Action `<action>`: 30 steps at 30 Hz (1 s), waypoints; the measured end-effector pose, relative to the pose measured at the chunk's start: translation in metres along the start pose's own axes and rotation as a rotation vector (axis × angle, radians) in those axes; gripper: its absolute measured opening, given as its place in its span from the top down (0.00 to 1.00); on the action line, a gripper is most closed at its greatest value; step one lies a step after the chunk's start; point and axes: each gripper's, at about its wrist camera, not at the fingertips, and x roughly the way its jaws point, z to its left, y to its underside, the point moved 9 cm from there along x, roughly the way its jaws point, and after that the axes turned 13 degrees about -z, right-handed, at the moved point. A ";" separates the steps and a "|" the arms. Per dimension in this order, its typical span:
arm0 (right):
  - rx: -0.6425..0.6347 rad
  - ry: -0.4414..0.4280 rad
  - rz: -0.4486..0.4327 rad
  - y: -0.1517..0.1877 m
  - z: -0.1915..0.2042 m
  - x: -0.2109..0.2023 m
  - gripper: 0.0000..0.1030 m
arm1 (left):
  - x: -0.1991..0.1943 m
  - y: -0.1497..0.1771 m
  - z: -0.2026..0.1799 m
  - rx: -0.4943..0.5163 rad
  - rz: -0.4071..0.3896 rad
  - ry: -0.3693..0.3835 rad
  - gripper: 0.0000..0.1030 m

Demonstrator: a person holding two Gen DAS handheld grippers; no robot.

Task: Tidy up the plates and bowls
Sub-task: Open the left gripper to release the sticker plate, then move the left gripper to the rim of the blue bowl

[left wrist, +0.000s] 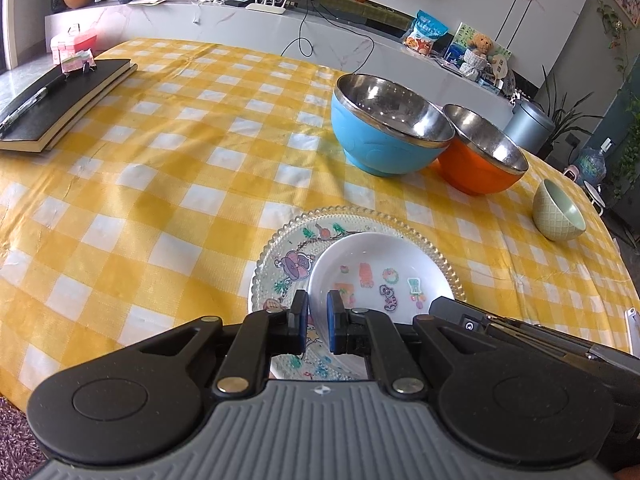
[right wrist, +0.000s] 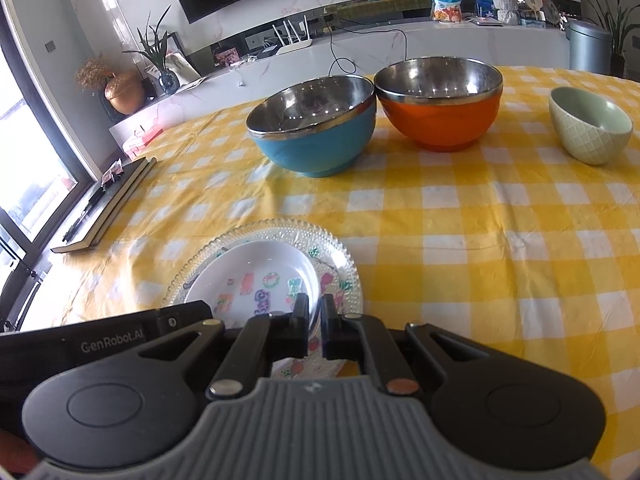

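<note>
A small white dish (left wrist: 380,256) (right wrist: 260,260) with cartoon prints lies on a clear beaded glass plate (left wrist: 280,256) (right wrist: 336,248) near the table's front edge. My left gripper (left wrist: 318,300) is shut on the dish's left rim. My right gripper (right wrist: 315,302) is shut on its right rim. Each gripper's black body shows at the edge of the other's view. Farther back, a blue steel-lined bowl (left wrist: 372,144) (right wrist: 320,148) touches an orange one (left wrist: 476,172) (right wrist: 440,120). A small green bowl (left wrist: 558,216) (right wrist: 588,132) stands alone to their right.
A yellow checked cloth (left wrist: 180,184) covers the table. Two stacked black notebooks (left wrist: 60,104) (right wrist: 108,204) with a pen lie at the far left. A low white counter (left wrist: 248,24) with clutter runs behind the table. The table's right edge drops off beyond the green bowl.
</note>
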 end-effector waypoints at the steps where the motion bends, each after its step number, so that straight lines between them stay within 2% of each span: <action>1: 0.000 -0.001 0.000 0.000 0.000 0.000 0.96 | 0.000 0.000 0.000 -0.001 0.000 0.000 0.91; 6: -0.006 0.000 -0.003 -0.001 0.001 0.001 0.95 | -0.001 -0.001 0.000 -0.026 0.002 0.021 0.78; 11: -0.021 0.001 -0.015 -0.002 0.002 0.001 0.91 | -0.002 -0.003 0.000 -0.033 -0.002 0.023 0.74; 16: -0.039 0.002 -0.040 -0.008 0.002 -0.003 0.79 | -0.006 -0.009 0.001 -0.041 -0.020 0.027 0.73; 22: -0.061 0.006 -0.082 -0.020 0.000 -0.007 0.77 | -0.010 -0.018 0.002 -0.059 -0.042 0.038 0.72; 28: -0.062 0.036 -0.113 -0.034 -0.011 -0.009 0.70 | -0.009 -0.033 0.002 -0.045 -0.067 0.029 0.72; 30: -0.057 0.056 -0.119 -0.040 -0.015 -0.007 0.62 | -0.008 -0.041 0.001 -0.033 -0.077 0.028 0.72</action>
